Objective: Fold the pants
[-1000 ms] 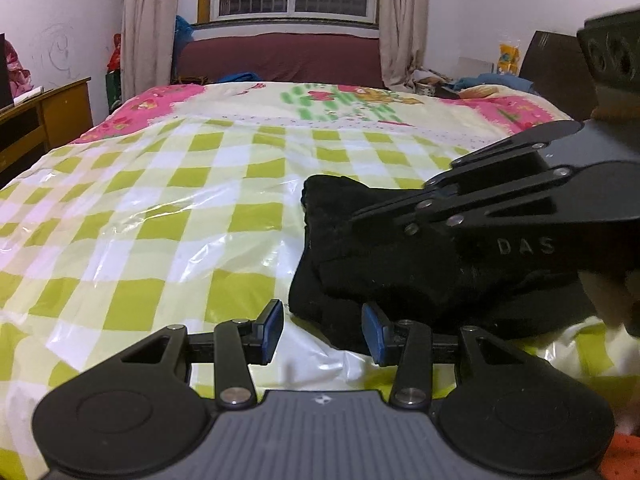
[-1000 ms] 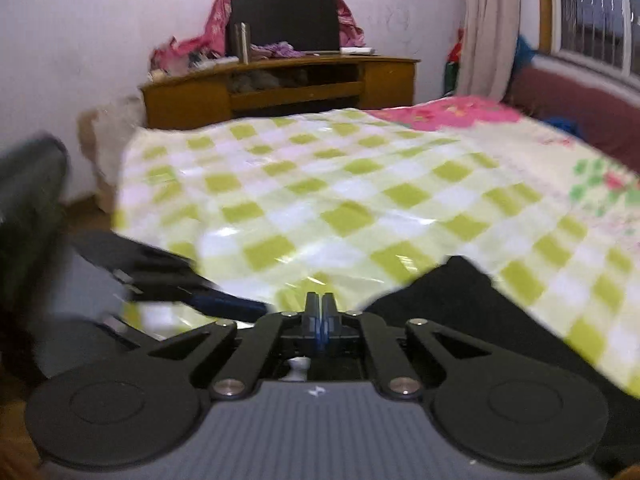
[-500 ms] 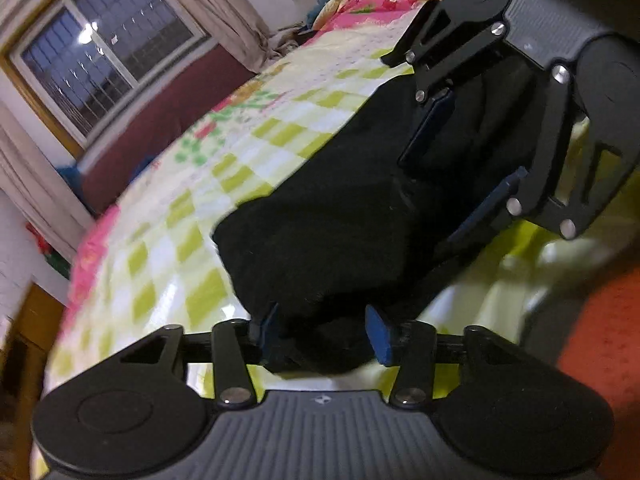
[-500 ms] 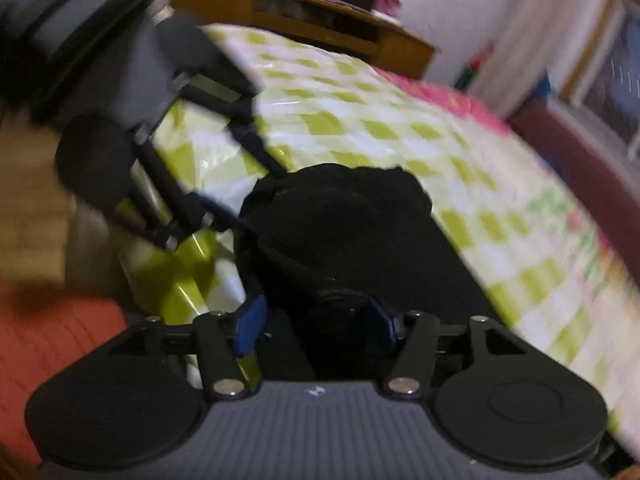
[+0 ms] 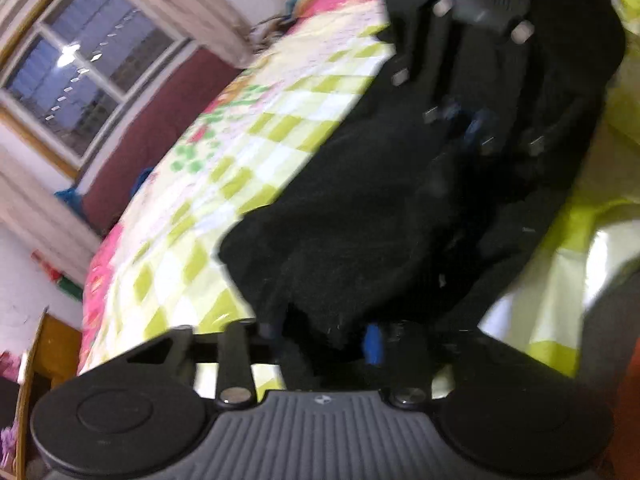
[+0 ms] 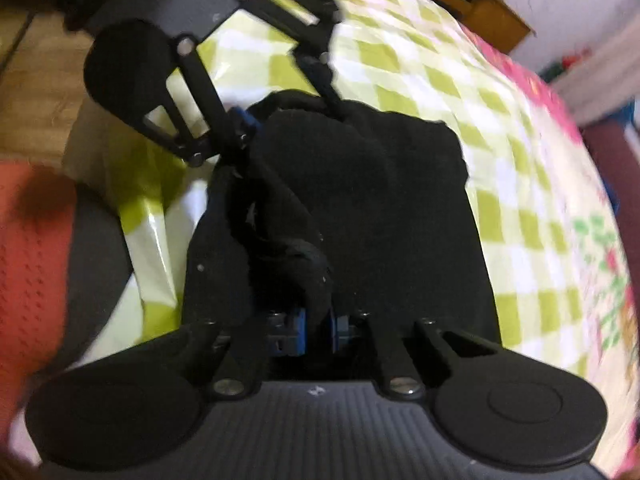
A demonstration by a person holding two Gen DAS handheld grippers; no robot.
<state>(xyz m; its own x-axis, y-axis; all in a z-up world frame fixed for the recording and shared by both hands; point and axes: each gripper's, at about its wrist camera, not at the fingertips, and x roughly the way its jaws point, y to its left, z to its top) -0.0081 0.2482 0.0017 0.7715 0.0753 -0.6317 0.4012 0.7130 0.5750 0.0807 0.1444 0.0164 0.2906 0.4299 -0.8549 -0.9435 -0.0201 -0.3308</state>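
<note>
In the left wrist view, closing the left gripper (image 5: 320, 336) onto the near hem of the black pants (image 5: 360, 216), bunched on the checked bedspread (image 5: 256, 148). In the right wrist view, pinching the right gripper (image 6: 318, 330) narrowly on a soft, limp fold; likely gripping best at edges.

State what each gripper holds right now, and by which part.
Both hold the black pants. The right gripper pinches a bunched fold at their near edge; the left gripper, jaws just closing, grips the opposite edge.
</note>
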